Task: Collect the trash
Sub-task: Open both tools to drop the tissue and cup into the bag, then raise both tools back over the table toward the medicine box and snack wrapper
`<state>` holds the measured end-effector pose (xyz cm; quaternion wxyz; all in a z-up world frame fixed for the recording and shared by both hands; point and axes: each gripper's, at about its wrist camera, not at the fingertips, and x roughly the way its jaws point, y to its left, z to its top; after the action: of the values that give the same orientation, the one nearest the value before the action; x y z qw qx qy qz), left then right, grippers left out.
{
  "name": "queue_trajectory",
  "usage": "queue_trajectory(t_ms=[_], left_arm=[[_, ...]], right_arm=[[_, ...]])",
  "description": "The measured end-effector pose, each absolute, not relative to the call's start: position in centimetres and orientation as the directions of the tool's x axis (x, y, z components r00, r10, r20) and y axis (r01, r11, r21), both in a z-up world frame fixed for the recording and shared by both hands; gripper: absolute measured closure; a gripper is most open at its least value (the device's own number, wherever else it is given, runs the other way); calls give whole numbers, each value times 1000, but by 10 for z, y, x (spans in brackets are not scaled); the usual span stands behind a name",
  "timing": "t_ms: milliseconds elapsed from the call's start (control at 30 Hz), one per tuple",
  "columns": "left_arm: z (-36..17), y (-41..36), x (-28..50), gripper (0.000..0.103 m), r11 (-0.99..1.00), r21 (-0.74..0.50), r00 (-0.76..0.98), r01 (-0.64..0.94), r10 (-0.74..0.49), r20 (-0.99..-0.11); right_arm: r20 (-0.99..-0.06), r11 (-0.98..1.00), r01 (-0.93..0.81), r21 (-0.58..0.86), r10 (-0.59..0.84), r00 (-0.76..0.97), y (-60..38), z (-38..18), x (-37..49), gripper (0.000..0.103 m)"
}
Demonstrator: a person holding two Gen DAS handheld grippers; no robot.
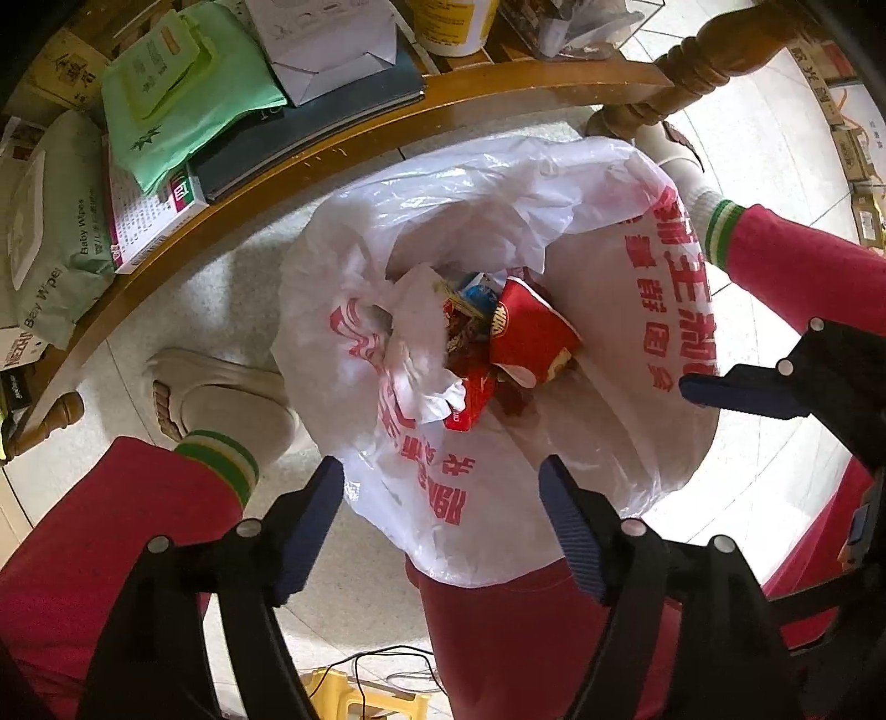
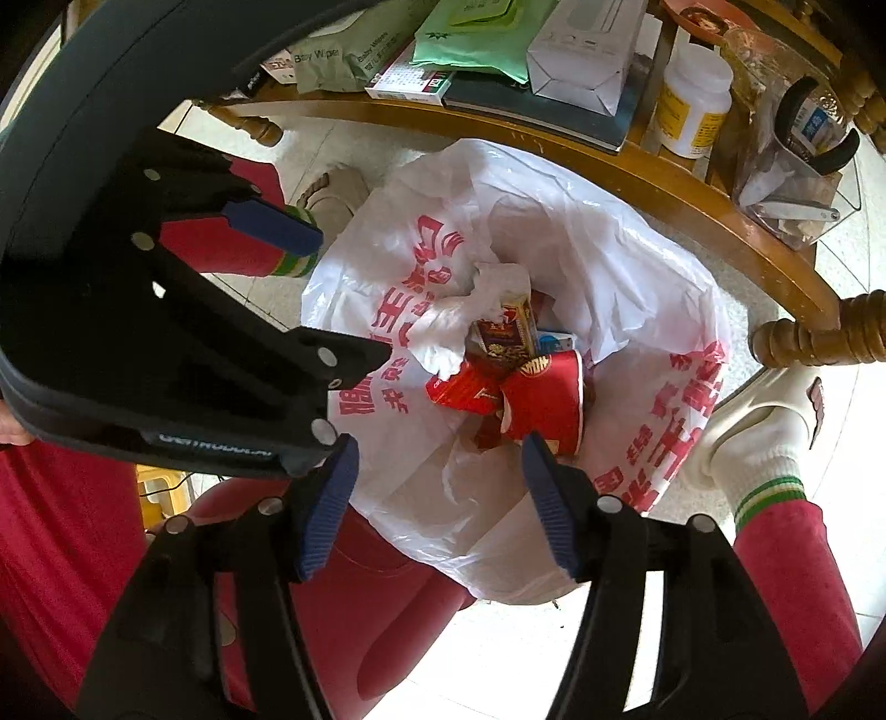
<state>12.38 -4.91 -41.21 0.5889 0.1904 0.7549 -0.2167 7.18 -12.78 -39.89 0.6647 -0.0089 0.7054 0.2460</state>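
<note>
A white plastic bag with red print (image 1: 620,332) stands open over a red bin on the floor; it also shows in the right wrist view (image 2: 609,266). Inside lie a crushed red paper cup (image 1: 531,332) (image 2: 545,399), crumpled white tissue (image 1: 415,343) (image 2: 487,288), and small wrappers and cartons (image 2: 506,332). My left gripper (image 1: 440,501) hovers open and empty over the bag's near rim. My right gripper (image 2: 437,482) hovers open and empty above the bag; one of its fingers (image 1: 736,390) shows at the right of the left wrist view.
A wooden table shelf (image 1: 498,91) curves behind the bag, holding baby wipes (image 1: 55,232), a green pouch (image 1: 183,105), books, a white box (image 2: 587,50) and a white bottle (image 2: 692,99). The person's red trousers and slippered feet (image 1: 221,404) flank the bin. A carved table leg (image 2: 808,338) stands right.
</note>
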Motion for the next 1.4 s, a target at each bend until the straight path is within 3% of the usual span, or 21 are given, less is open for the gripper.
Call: queue_trajectory(t_ms=[300, 533, 733, 800, 833, 867, 967, 1067, 1400], left_arm=[[-386, -48, 114, 29, 819, -70, -185, 570, 44, -982], [-321, -32, 98, 21, 834, -49, -101, 550, 8, -995], [-231, -14, 80, 13, 822, -18, 3, 570, -25, -1000], [-201, -9, 80, 13, 816, -28, 16, 577, -46, -999], [-181, -6, 83, 13, 814, -25, 33, 580, -55, -998], [-163, -5, 86, 12, 811, -21, 52, 584, -63, -997], [-108, -3, 101, 9, 802, -45, 73, 595, -110, -991], [-59, -1, 123, 8, 805, -66, 96, 589, -151, -984], [36, -19, 192, 8, 768, -30, 139, 639, -153, -978]], right_arm=[[-958, 891, -353, 284, 278, -69, -133, -373, 69, 26], [-973, 903, -379, 201, 227, 26, -139, -317, 57, 19], [-954, 880, -471, 60, 189, 231, -146, -217, 39, 19], [-915, 857, -515, -25, 188, 357, -149, -167, 36, 17], [-888, 848, -527, -53, 202, 413, -151, -144, 37, 8], [-844, 838, -538, -87, 225, 486, -156, -113, 39, 6], [-732, 814, -560, -155, 286, 618, -168, -46, 53, 7], [-663, 773, -582, -252, 300, 686, -176, 0, 81, 7], [-667, 525, -754, -395, 401, 628, -185, 98, 186, 7]])
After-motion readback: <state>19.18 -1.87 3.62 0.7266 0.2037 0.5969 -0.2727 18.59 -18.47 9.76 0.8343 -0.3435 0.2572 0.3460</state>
